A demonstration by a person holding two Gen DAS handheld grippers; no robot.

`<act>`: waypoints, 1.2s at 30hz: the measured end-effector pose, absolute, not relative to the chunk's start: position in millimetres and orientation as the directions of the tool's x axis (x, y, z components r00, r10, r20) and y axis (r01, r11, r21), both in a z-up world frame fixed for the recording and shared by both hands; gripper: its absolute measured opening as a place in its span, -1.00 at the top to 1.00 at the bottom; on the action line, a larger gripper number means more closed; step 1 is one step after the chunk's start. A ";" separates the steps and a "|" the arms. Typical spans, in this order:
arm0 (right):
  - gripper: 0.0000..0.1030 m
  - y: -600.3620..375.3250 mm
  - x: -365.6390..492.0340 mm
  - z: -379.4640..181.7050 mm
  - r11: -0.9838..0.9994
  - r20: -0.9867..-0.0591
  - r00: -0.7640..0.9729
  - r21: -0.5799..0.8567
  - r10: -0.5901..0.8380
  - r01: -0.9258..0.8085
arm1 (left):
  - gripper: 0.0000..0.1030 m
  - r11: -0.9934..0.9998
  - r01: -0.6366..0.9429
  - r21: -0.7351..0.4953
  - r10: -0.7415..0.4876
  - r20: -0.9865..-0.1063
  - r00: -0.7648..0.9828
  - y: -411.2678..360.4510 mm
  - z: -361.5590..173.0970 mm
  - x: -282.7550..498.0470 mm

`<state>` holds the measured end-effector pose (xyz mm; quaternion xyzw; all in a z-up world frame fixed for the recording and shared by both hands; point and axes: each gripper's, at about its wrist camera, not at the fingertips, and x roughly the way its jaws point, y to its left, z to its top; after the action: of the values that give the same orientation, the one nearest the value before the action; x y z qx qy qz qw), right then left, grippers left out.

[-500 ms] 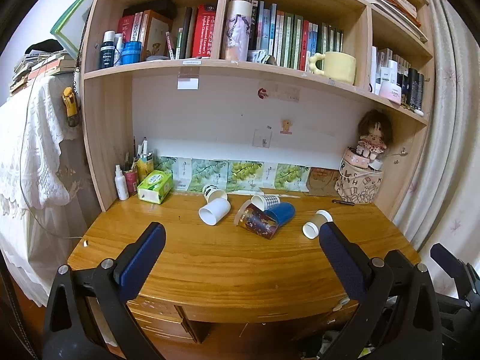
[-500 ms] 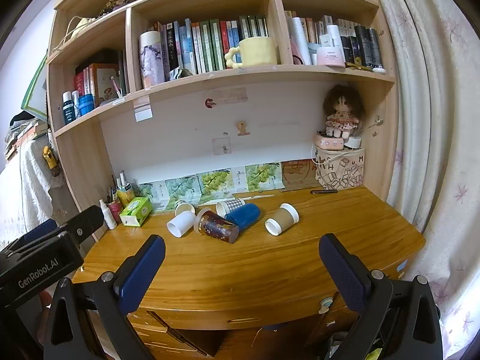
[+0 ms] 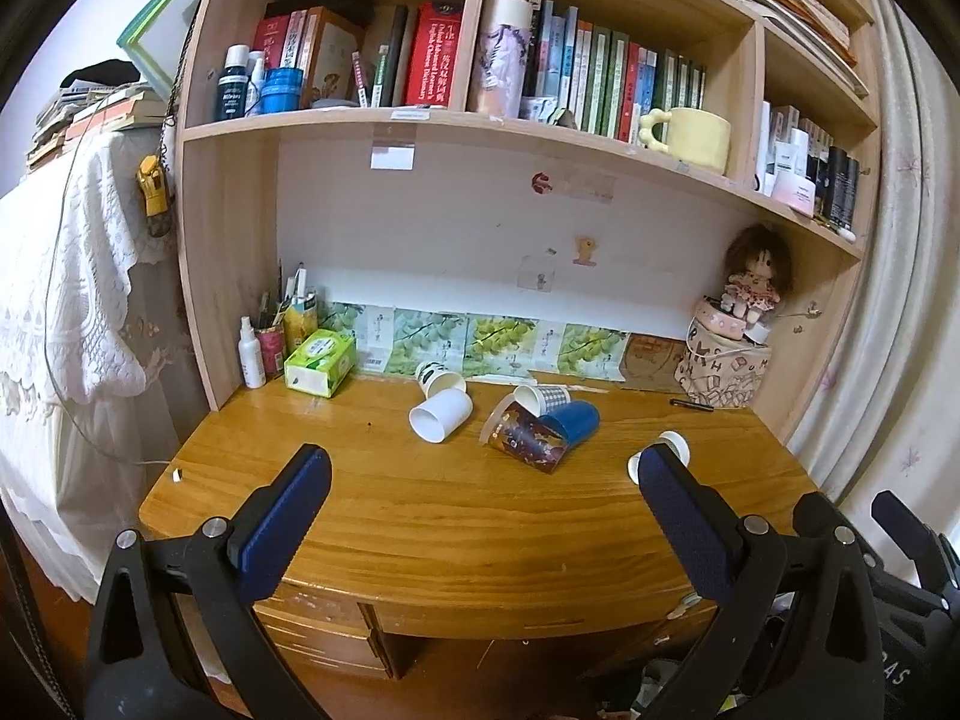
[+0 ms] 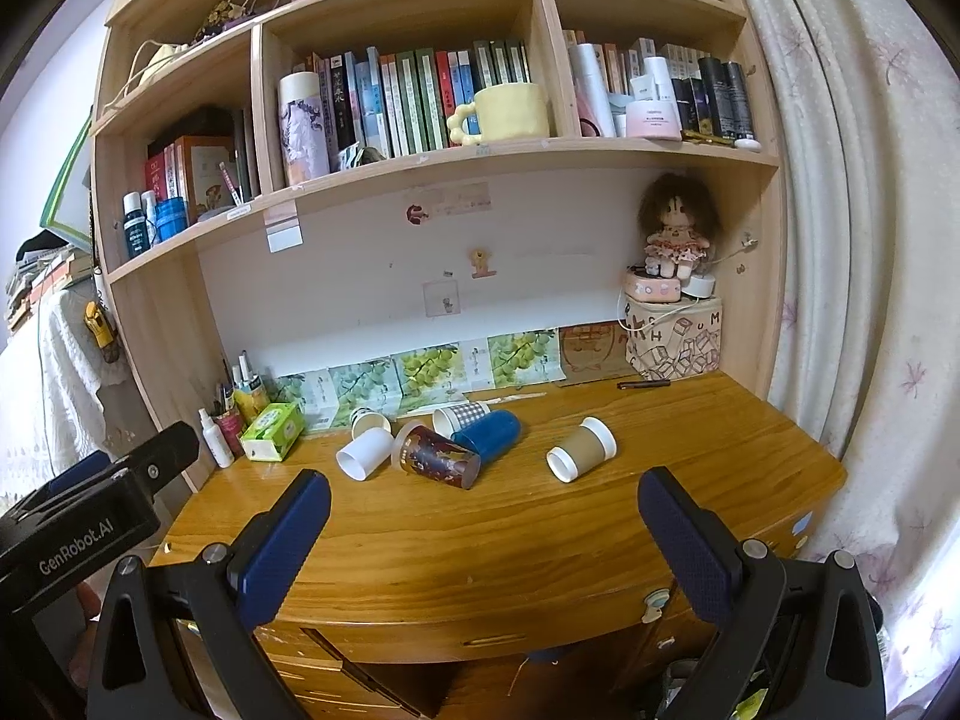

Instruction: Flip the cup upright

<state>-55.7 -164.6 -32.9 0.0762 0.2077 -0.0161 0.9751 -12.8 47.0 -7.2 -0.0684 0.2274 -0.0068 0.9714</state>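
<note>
Several paper cups lie on their sides on the wooden desk (image 4: 540, 546). A white cup (image 4: 363, 453), a dark patterned cup (image 4: 436, 456), a blue cup (image 4: 489, 432), a checked cup (image 4: 459, 415) and a black-and-white cup (image 4: 367, 419) cluster at the back left. A brown cup with a white rim (image 4: 581, 449) lies alone to the right. The cluster also shows in the left wrist view: white cup (image 3: 441, 414), patterned cup (image 3: 528, 440), blue cup (image 3: 573, 420). My left gripper (image 3: 480, 480) and right gripper (image 4: 483, 501) are both open and empty, held before the desk's front edge.
A green tissue box (image 4: 273, 431), a spray bottle (image 4: 216, 437) and a pen holder (image 4: 231, 414) stand at the back left. A printed bag with a doll (image 4: 675, 324) stands at the back right, a pen (image 4: 644, 384) beside it. Shelves of books hang above.
Both grippers have shifted only slightly; the cups have not moved.
</note>
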 end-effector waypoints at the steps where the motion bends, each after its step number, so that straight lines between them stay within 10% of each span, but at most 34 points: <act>1: -0.99 -164.1 -54.6 -32.2 0.988 -0.410 0.912 0.142 0.000 0.063 | -0.99 0.991 -0.021 -0.134 -0.041 -0.444 0.895 47.6 -7.8 -13.0; 36: -0.99 -148.1 76.6 -50.8 0.987 -0.556 0.815 0.097 0.164 -0.132 | -0.99 0.947 -0.254 -0.195 0.088 -0.606 0.791 64.7 -32.2 95.3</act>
<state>76.6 -148.1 -50.8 0.0267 0.2939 0.0777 0.9523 95.3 64.7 -32.2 -0.1342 0.3102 0.0913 0.9367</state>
